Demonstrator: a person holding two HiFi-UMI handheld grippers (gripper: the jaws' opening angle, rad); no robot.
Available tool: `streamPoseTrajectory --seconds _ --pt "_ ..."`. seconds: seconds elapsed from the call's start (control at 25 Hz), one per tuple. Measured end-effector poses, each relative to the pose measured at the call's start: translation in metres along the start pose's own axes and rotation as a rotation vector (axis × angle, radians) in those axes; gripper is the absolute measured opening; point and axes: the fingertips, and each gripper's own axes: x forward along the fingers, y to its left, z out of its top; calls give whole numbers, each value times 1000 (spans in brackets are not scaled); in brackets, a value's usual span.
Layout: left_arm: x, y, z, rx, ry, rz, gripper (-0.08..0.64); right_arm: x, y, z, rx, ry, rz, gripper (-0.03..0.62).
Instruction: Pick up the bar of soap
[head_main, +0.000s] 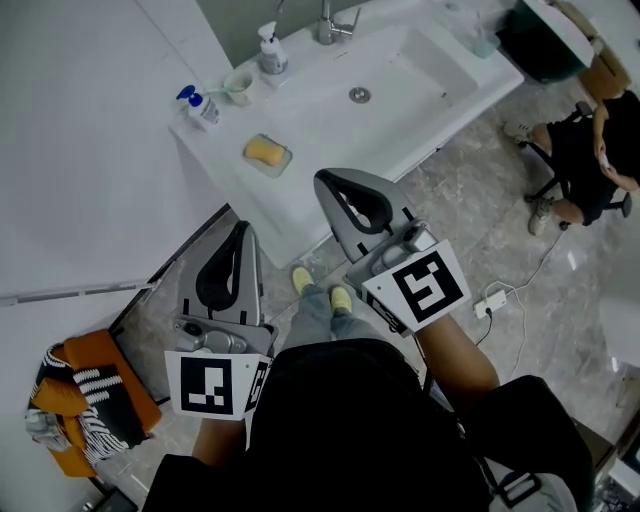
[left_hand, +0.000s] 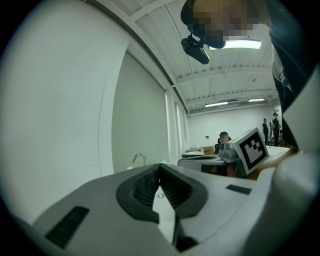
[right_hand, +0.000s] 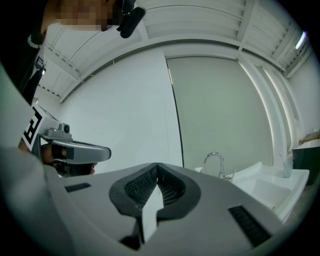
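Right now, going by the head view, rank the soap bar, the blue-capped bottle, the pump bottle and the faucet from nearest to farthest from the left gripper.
From the left gripper:
1. Soap bar, on the counter left of the basin.
2. Blue-capped bottle, at the counter's far left corner.
3. Pump bottle, along the back edge.
4. Faucet, behind the basin.

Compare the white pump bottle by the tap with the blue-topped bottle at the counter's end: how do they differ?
The white pump bottle has a white pump head; the blue-topped bottle has a blue top. The white pump bottle stands beside the tap; the blue-topped bottle stands at the end of the counter away from the tap, next to a cup. Both stand upright on the counter.
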Motion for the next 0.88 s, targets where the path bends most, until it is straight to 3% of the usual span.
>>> streamPoseTrajectory --seconds 0.44,0.88 --pt "20 65 -5 -53 -36 -15 6 54 -4 5 -95 43 -30 8" --pt "31 101 -12 -101 -56 -48 6 84 -8 7 -172 95 -48 8"
